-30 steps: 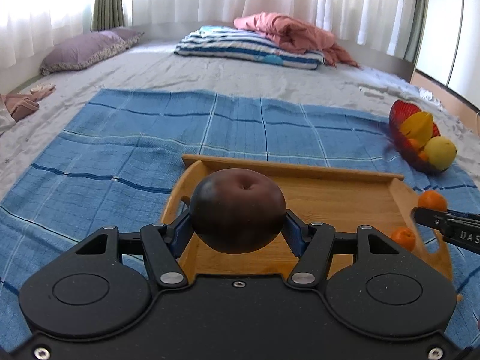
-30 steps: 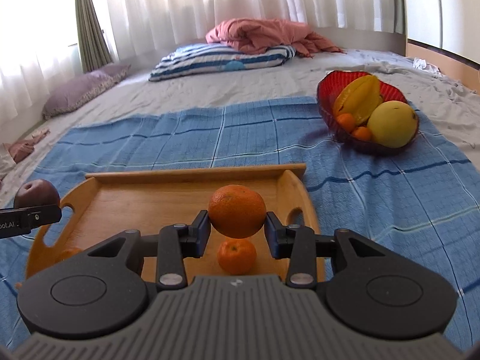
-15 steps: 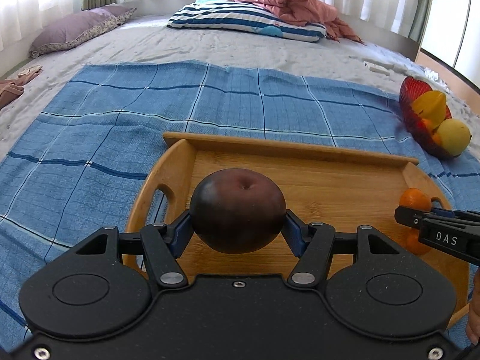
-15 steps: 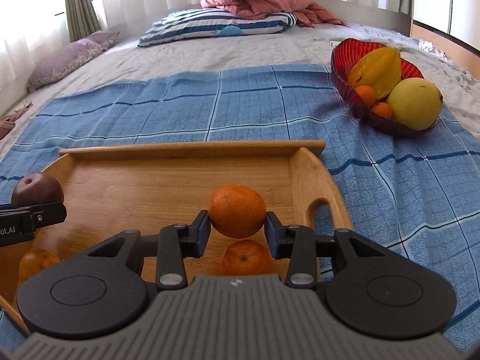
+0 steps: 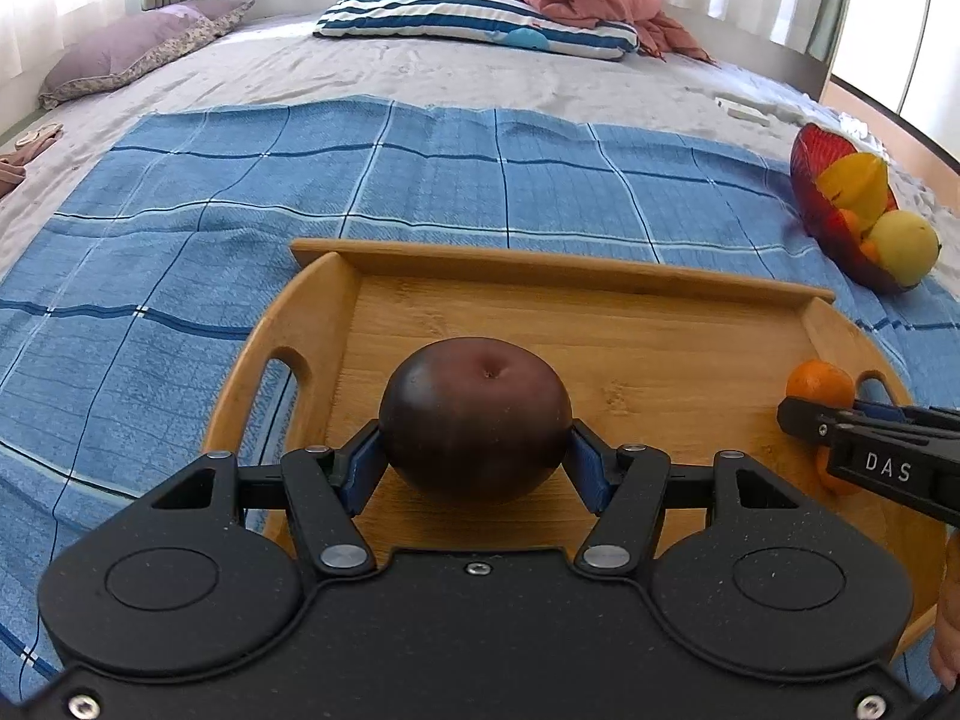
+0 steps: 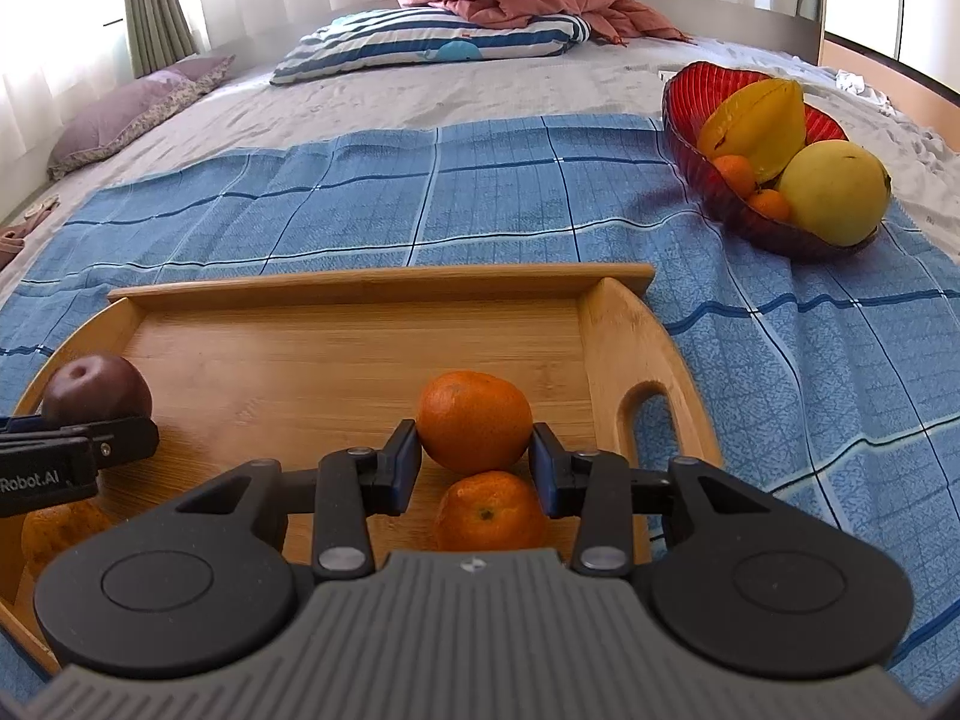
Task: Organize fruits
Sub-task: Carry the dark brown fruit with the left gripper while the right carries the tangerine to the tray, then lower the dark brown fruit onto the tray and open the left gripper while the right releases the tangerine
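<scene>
My left gripper (image 5: 474, 462) is shut on a dark purple plum (image 5: 474, 420) and holds it low over the left part of the wooden tray (image 5: 600, 276). My right gripper (image 6: 474, 459) is shut on an orange mandarin (image 6: 474, 420) over the tray's right part (image 6: 384, 282). A second mandarin (image 6: 489, 513) lies on the tray just under it. A third orange fruit (image 6: 57, 531) lies at the tray's near left corner. The plum (image 6: 96, 390) and the left gripper's finger show at the left in the right wrist view.
A red glass bowl (image 6: 696, 90) with a starfruit (image 6: 759, 123), a yellow-green fruit (image 6: 834, 189) and small mandarins stands on the blue checked cloth (image 6: 480, 198) to the right of the tray. Pillows and a pink blanket lie at the far end of the bed.
Both grippers have moved forward and down over the tray with their fruit still held. The tray looks nearer and larger in both views.
</scene>
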Action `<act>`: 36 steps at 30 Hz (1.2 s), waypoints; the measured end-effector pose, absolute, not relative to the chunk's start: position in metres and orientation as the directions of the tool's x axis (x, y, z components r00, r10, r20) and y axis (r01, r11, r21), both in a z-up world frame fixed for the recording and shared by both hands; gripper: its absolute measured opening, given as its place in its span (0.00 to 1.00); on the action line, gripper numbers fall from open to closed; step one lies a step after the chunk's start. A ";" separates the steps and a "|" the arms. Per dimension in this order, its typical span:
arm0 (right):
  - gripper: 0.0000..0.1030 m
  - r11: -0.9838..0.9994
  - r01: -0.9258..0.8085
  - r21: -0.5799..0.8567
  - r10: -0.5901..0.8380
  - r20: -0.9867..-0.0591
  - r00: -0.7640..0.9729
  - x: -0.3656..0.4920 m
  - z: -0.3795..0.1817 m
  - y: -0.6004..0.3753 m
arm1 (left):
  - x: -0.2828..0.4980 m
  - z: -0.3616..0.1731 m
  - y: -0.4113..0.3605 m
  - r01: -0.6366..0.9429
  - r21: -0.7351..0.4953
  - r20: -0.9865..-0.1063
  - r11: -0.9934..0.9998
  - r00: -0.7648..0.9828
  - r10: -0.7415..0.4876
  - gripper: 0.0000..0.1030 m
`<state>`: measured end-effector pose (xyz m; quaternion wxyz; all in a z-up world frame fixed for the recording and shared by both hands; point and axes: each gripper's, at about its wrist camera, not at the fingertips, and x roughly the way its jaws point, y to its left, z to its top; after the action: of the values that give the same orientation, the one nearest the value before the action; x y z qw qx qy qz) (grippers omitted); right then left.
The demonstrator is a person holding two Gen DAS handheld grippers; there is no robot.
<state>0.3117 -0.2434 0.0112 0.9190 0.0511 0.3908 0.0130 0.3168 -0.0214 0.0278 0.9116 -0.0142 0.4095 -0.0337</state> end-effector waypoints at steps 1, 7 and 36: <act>0.42 0.995 0.015 0.103 0.064 -0.717 0.694 0.312 0.011 -0.243 | 0.317 0.026 -0.022 0.050 -0.053 -0.747 0.997 0.660 -0.073 0.59; 0.42 0.994 0.019 0.110 0.065 -0.715 0.696 0.311 0.011 -0.244 | 0.317 0.023 -0.024 0.053 -0.045 -0.748 0.998 0.660 -0.069 0.59; 0.84 0.994 0.018 0.110 0.054 -0.611 0.790 0.265 0.036 -0.252 | 0.269 0.051 -0.010 0.084 -0.047 -0.669 0.995 0.737 -0.093 0.98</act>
<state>0.2650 -0.2525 0.0360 0.9444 0.0549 0.3240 0.0096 0.2685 -0.0100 0.0513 0.9320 -0.0068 0.3592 -0.0475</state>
